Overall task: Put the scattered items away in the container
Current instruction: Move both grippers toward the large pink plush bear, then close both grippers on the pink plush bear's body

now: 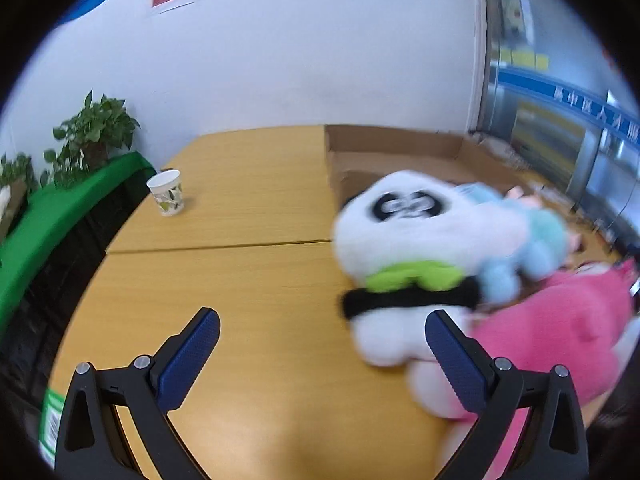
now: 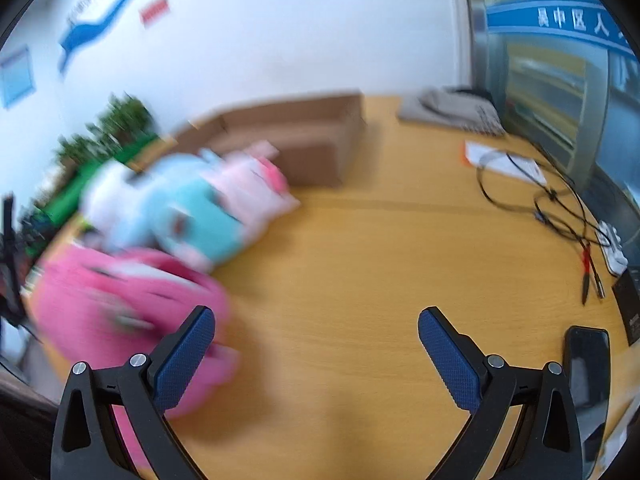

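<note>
Left wrist view shows my left gripper (image 1: 322,334) wide and holding nothing; the panda plush (image 1: 412,248) stands upright just right of the jaws, near my right pad, face toward me, long axis vertical. The cardboard box (image 1: 384,148) lies beyond it, farther on the table (image 1: 240,280). My right gripper (image 2: 316,334) is also wide and holds nothing, the pink plush (image 2: 120,300) to its left. I judge the left hand nearer.

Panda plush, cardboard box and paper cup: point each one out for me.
panda plush (image 1: 416,224), left wrist view, on its white face.
cardboard box (image 1: 394,142), left wrist view, on its inner back wall.
paper cup (image 1: 167,193), left wrist view, on its side wall.
</note>
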### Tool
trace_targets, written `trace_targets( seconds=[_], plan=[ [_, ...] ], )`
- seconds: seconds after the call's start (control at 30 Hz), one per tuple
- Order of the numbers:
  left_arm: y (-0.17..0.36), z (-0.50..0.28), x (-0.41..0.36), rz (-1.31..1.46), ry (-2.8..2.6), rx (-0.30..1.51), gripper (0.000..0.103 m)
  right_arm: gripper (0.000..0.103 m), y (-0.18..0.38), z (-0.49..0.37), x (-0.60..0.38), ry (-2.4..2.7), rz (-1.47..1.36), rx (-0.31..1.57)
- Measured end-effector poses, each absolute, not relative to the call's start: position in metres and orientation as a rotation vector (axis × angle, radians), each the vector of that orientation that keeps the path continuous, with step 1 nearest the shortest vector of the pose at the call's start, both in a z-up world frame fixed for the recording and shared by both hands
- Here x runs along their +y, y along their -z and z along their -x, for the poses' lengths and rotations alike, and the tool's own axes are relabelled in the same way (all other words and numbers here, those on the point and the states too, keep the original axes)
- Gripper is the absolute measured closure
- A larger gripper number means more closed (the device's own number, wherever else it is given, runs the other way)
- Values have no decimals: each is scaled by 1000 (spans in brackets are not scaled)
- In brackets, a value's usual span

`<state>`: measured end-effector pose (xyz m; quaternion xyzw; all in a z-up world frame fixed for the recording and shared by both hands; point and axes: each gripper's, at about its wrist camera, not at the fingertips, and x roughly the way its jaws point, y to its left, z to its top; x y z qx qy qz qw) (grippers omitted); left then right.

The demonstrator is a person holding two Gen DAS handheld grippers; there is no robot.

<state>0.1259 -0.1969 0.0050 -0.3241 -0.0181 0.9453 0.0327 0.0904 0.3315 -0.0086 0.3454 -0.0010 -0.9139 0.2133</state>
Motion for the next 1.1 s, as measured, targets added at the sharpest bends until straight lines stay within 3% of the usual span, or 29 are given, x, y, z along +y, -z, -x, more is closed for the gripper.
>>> trace_targets(
  seconds=[0.23,0.37,0.53,0.73,0.83,0.93,1.1],
  plan=[
    [-27,-169,-103,915,-2832,-101,0,0,-38,-142,277,2408,-708,18],
    [-26,-169,-68,941,-2729,-145,0,0,-36,-145,258,2366,-705,-91],
    [6,-138,-50,1087,-2614,-189,0,0,-9,-132,244,2395,-803,-175],
    [59,-106,-42,1260,-2451,-341,0,0,61,-97,225,2395,-1094,-283],
    [67,-96,-50,1255,-2426,-433,1,0,69,-95,226,2400,-1060,-340],
    [70,-95,-51,1258,-2419,-444,6,0,69,-92,227,2382,-1049,-325],
    [65,-104,-54,1257,-2420,-500,30,0,82,-87,232,2327,-1079,-398]
  ],
)
